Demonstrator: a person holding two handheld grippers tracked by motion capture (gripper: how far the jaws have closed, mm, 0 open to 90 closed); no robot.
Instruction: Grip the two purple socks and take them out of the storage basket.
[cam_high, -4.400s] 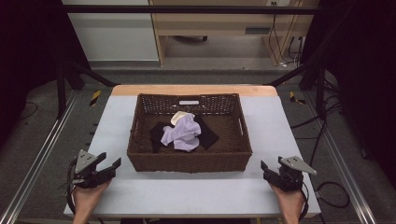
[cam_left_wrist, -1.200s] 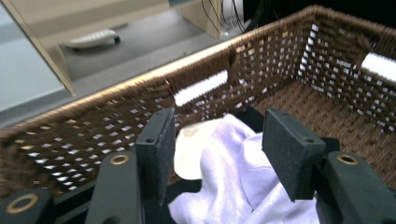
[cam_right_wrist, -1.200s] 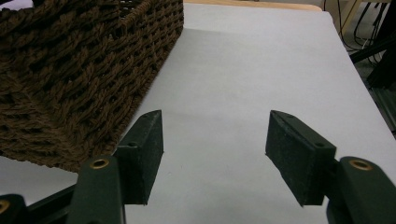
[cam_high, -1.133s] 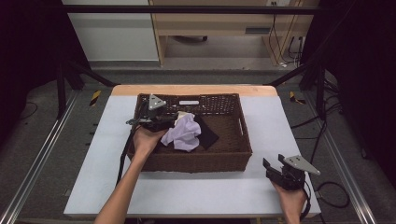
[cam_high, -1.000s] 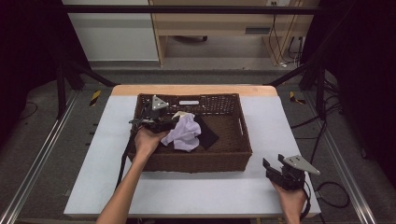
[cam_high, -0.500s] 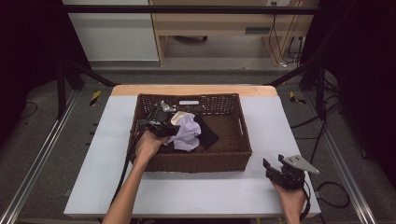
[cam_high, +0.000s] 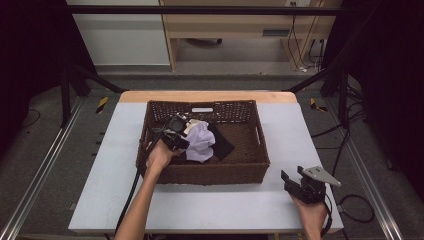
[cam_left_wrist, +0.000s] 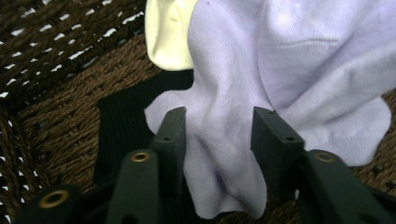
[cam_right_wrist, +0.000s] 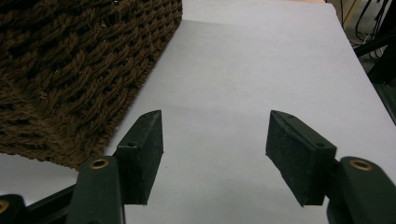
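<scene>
On the pale surface (cam_high: 100, 165) a brown wicker basket (cam_high: 210, 172) holds a small pile of clothes. The left gripper (cam_left_wrist: 219, 135) has its jaws partly open, straddling a fold of the lilac cloth (cam_left_wrist: 280, 60) without yet pinching it; the cloth lies at the basket's nine o'clock over a black cloth (cam_left_wrist: 121, 121), a cream cloth (cam_left_wrist: 168, 32) beyond. Closing squarely on lilac alone would likely lift it cleanly. The right gripper (cam_right_wrist: 215, 154) hovers wide open and empty at five o'clock.

Your lavender cloth (cam_left_wrist: 280, 79) runs off the top and right edges of the left gripper view, and its lower fold hides much of the black cloth (cam_left_wrist: 126, 116) beneath. The cream cloth (cam_left_wrist: 168, 32) is cut off at the top. From above, your left gripper (cam_high: 176, 137) blocks the basket's (cam_high: 210, 175) far-left corner.
</scene>
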